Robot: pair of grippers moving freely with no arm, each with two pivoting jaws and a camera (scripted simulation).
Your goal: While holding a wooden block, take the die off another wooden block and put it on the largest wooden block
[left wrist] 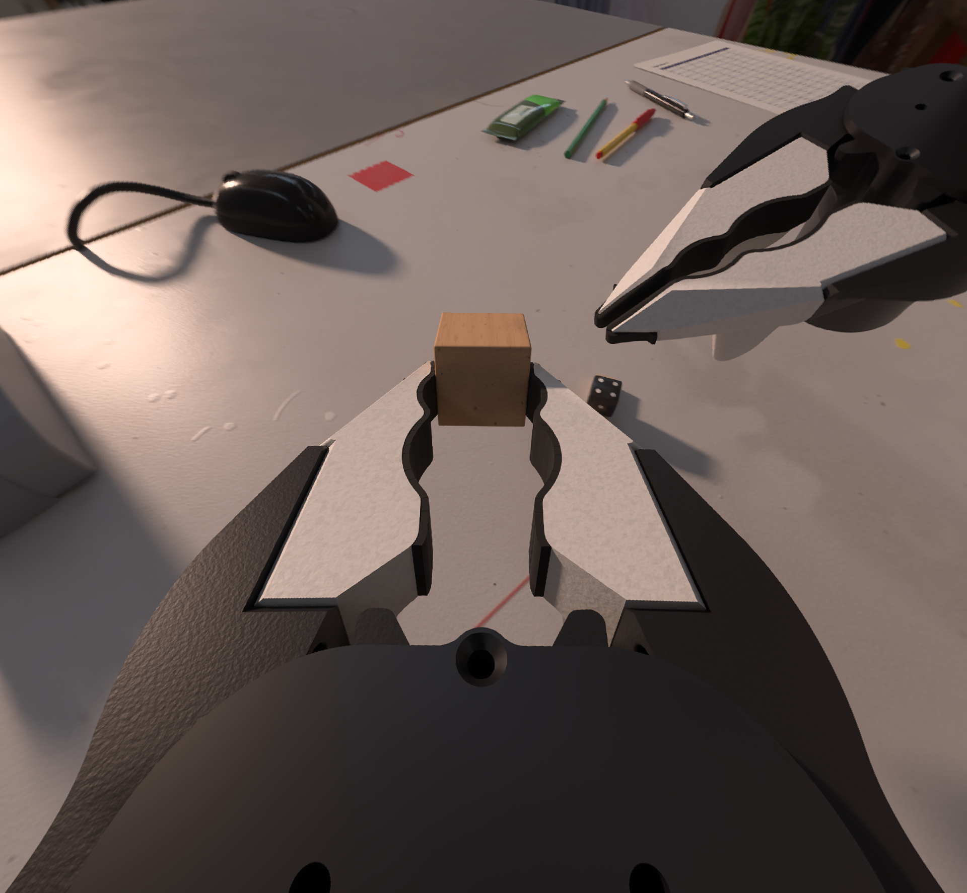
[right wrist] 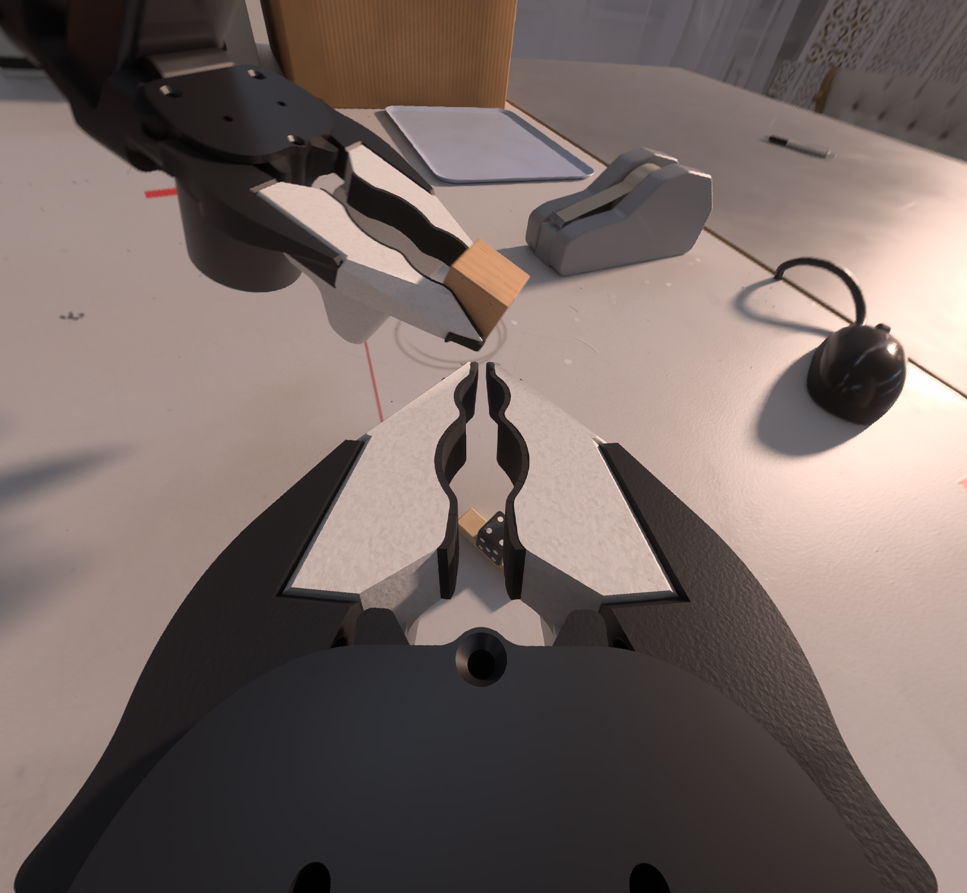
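My left gripper (left wrist: 482, 371) is shut on a light wooden cube (left wrist: 481, 371) and holds it above the table; both also show in the right wrist view (right wrist: 489, 287). A black die (left wrist: 604, 393) with white pips stands just right of my left gripper's right finger. In the right wrist view the die (right wrist: 492, 535) shows through the finger gap against a small wooden block (right wrist: 470, 522). My right gripper (right wrist: 480, 368) is shut and empty, above the die; in the left wrist view its tips (left wrist: 609, 329) hang up and right of the cube. A large upright wooden block (right wrist: 392, 15) stands at the back.
A black corded mouse (left wrist: 274, 206) lies left of the cube. A green packet (left wrist: 523, 117), pencils, pens and a paper sheet (left wrist: 732, 72) lie farther off. A grey tape dispenser (right wrist: 622, 219) and a white tray (right wrist: 486, 146) sit near the large block. A white box (left wrist: 31, 423) stands at the left edge.
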